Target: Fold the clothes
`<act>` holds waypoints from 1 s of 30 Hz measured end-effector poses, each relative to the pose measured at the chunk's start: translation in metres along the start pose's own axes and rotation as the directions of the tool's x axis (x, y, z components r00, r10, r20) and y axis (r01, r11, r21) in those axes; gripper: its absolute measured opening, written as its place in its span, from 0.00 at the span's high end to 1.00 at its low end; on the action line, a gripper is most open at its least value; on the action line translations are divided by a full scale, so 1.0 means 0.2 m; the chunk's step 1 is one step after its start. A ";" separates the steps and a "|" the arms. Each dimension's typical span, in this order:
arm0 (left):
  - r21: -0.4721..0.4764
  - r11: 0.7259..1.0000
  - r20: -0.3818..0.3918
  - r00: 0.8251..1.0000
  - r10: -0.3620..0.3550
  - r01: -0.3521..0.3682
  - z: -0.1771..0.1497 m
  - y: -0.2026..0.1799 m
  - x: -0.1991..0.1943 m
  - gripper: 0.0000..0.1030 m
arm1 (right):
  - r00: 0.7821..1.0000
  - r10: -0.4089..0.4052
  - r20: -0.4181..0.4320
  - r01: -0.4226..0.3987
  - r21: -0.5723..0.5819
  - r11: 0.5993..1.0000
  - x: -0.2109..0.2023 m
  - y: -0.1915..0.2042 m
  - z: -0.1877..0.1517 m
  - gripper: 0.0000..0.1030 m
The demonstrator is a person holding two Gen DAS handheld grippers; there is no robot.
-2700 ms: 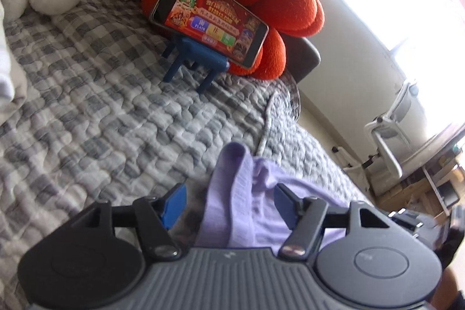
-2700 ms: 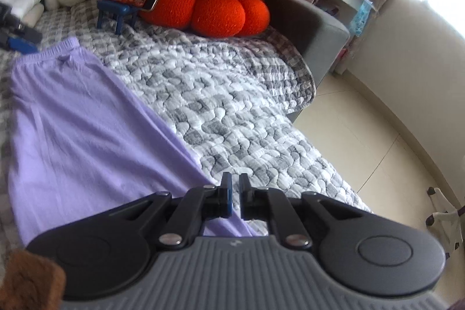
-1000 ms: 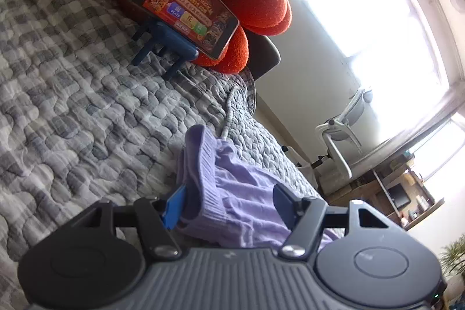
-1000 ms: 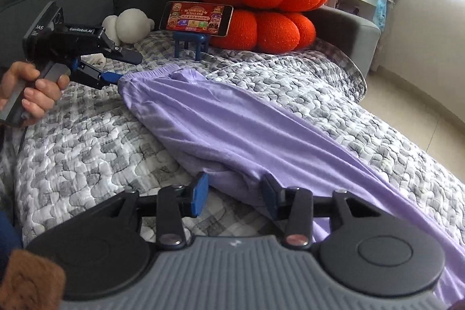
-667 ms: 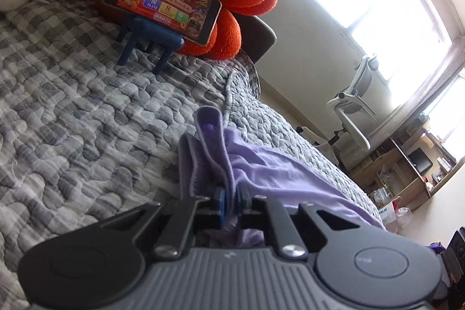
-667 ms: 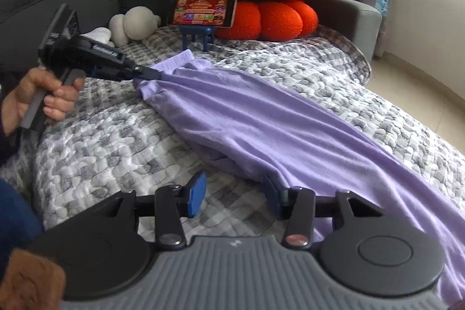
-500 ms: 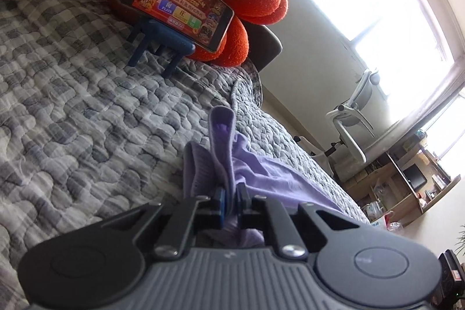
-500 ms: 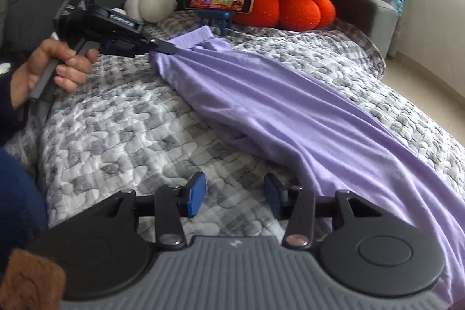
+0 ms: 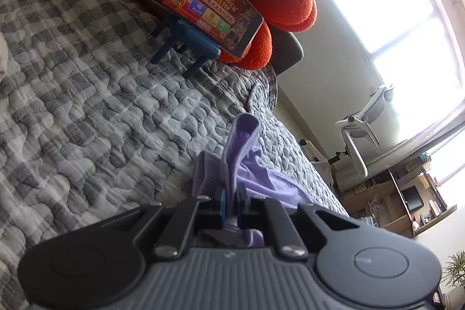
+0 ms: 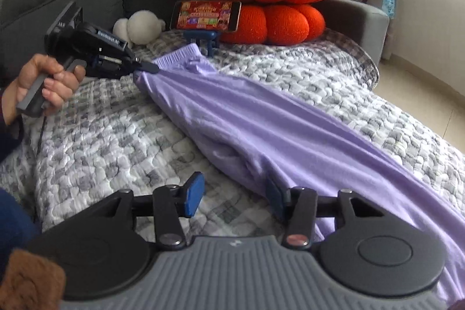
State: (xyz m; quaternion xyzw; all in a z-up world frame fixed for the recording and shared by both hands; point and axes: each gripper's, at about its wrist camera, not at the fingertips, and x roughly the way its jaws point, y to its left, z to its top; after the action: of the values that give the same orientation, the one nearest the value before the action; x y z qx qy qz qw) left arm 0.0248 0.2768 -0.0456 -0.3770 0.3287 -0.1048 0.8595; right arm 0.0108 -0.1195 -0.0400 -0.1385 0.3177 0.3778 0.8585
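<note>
Left hand-held gripper (image 10: 145, 66) on waistband (image 9: 232, 164)

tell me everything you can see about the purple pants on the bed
The purple pants are a light lavender, soft, knit-looking fabric with a gathered elastic waistband. They lie stretched diagonally across the grey checked quilt, waistband toward the phone stand, legs running toward the near right, rumpled in long folds. The left gripper is shut on a waistband corner, lifting it slightly. The right gripper is open at the near edge of the fabric, one of its fingers beside a fold.
</note>
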 end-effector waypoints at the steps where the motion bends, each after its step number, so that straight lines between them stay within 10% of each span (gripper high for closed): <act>1: 0.005 1.000 -0.001 1.000 0.003 -0.003 0.01 0.00 -0.01 0.94 | 1.000 0.005 -0.007 -0.005 -0.001 1.000 0.00 0.01 -0.01 0.50; 14: 0.023 1.000 -0.024 1.000 0.009 -0.009 0.01 0.03 0.08 0.91 | 0.998 -0.056 0.037 0.057 -0.044 0.997 0.05 0.01 0.07 0.43; 18: 0.042 0.998 0.023 0.999 0.041 -0.042 0.01 0.03 0.03 0.57 | 0.995 -0.074 0.062 0.076 -0.036 0.996 0.04 0.00 0.07 0.43; 30: 0.173 0.981 0.074 0.994 0.081 -0.093 -0.04 -0.09 -0.05 0.56 | 1.000 0.018 0.018 -0.020 0.132 0.991 0.11 -0.13 0.09 0.41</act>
State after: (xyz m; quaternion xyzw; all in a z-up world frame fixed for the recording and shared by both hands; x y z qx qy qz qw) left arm 0.0124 0.2638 -0.0311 -0.2882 0.3057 -0.0832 0.9037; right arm 0.0496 -0.1160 -0.0398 -0.0752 0.3360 0.3653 0.8649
